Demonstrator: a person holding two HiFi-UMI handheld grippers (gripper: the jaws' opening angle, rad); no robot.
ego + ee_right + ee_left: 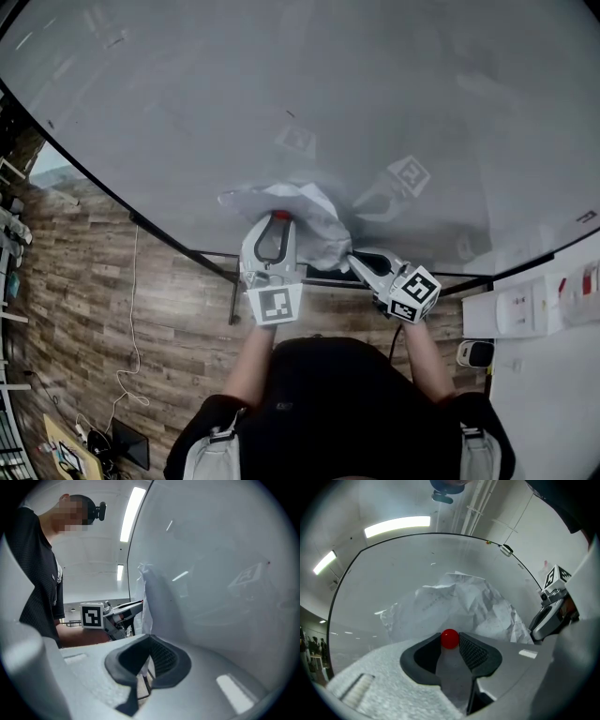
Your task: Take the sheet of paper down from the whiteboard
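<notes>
The crumpled sheet of paper [305,214] bulges off the whiteboard [281,84] at the centre of the head view, just above both grippers. The right gripper [146,657], at the sheet's lower right, has its 2 jaws pinched together on the paper's lower edge. The left gripper [450,641], at the sheet's lower left, clamps a small red ball [450,637] between its 2 pad tips, right at the paper's lower edge. Wood floor [94,281] fills the left of the head view.

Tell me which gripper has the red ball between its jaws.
The left gripper: a red ball sits between its pads; the right gripper pinches the crumpled paper.
</notes>
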